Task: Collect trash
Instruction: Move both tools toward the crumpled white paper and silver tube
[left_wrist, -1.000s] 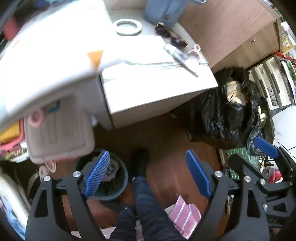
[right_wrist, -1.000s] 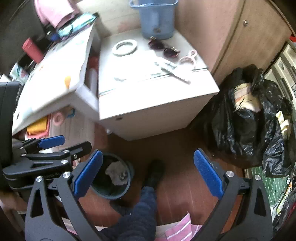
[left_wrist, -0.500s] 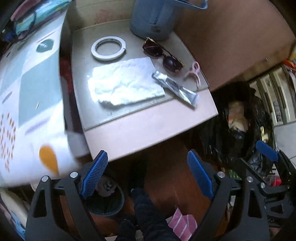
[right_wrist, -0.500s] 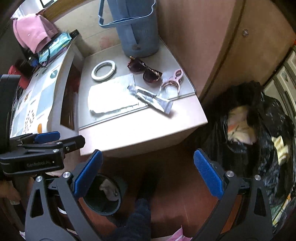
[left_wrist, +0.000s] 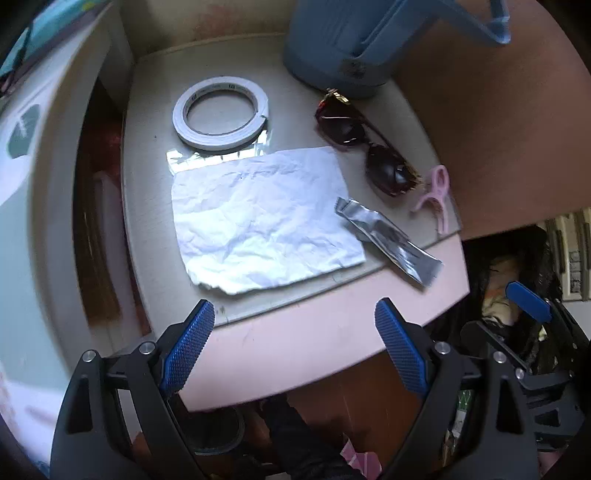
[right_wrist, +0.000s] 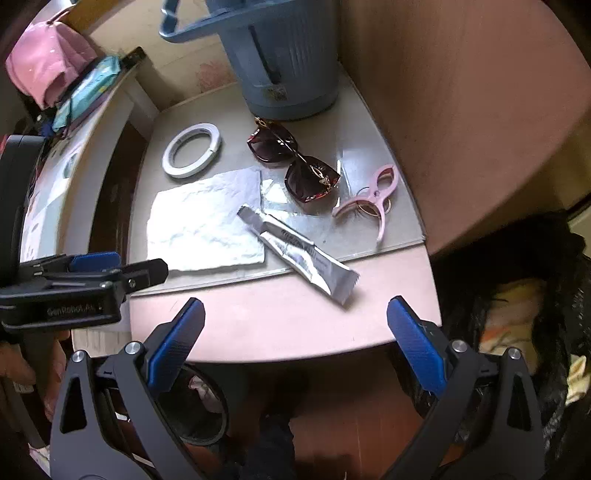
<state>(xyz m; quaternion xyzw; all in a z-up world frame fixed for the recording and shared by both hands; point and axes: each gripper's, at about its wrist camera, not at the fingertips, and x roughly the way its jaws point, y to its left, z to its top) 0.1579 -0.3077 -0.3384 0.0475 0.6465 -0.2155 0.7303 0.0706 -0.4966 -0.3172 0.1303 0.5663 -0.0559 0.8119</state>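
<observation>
Evidently early stage: left gripper (left_wrist: 291, 347) and right gripper (right_wrist: 295, 339), jaws apart and empty, hang over the surface (right_wrist: 280, 325). Crumpled paper (left_wrist: 262, 221) and foil wrapper (right_wrist: 299, 254) lie uncollected at its centre, near the sunglasses (right_wrist: 291, 162); tape (left_wrist: 220, 112) lies farther left.

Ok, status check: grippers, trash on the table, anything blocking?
Left gripper and right gripper open, empty. Crumpled paper and silver wrapper flat on the table, untouched. Sunglasses and pink clip beside the wrapper; approach clear.
</observation>
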